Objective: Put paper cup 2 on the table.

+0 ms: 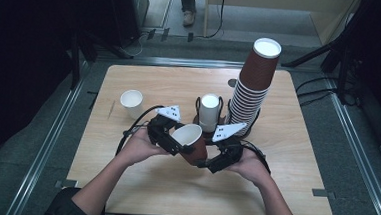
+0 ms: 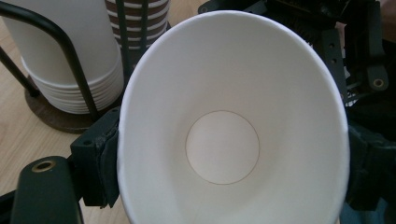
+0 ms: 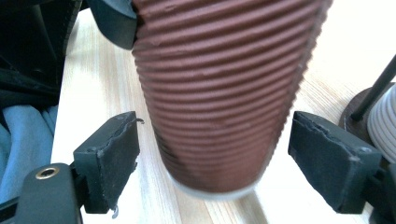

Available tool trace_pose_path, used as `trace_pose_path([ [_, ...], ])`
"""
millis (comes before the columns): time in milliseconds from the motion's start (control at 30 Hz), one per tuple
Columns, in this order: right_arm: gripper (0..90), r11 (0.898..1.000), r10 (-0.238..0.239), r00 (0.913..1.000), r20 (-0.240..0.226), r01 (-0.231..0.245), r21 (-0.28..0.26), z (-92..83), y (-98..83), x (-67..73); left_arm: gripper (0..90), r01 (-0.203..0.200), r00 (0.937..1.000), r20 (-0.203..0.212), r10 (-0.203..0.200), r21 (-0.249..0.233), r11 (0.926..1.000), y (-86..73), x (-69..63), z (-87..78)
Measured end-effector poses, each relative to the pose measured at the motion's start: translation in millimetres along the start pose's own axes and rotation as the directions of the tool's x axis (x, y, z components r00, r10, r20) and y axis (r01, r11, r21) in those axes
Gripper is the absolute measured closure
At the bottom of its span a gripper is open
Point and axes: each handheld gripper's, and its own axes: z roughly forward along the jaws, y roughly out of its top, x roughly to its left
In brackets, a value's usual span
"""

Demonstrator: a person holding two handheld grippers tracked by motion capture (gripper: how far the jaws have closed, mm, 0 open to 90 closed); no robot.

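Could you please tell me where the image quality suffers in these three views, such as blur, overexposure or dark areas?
High view: the surroundings fall into near black, and the white inside of the cup stack top is blown out. Left gripper view: the held cup interior is bright but evenly lit, with the rim sharp. Right gripper view: the cup's brown ribbed wall blurs at its bottom edge, and the table washes out at upper right.
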Motion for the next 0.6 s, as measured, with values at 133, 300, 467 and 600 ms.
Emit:
trace_pose_path([
  [133,16.8,1.000,0.005,0.9999,0.013,-0.005,0.003,-4.0,-0.7,-0.6,13.2,-0.002,1.0000,-0.004,0.002,0.013,0.9999,-1.0,2.1,-2.3],
  [300,16.8,1.000,0.011,0.9993,0.036,-0.011,0.010,-9.4,-0.9,-0.9,13.2,-0.018,0.9996,-0.020,0.019,0.034,0.9993,-1.9,2.4,-4.9],
  [467,17.7,0.998,0.053,0.9966,0.063,-0.055,0.024,-16.3,-2.5,-2.9,13.1,-0.021,0.9995,-0.023,0.022,0.042,0.9989,-3.4,4.2,-8.2],
  [600,17.9,0.998,0.061,0.9949,0.080,-0.064,0.029,-19.7,-3.6,-4.5,13.0,-0.013,0.9995,-0.029,0.014,0.046,0.9988,-5.9,7.1,-12.4],
])
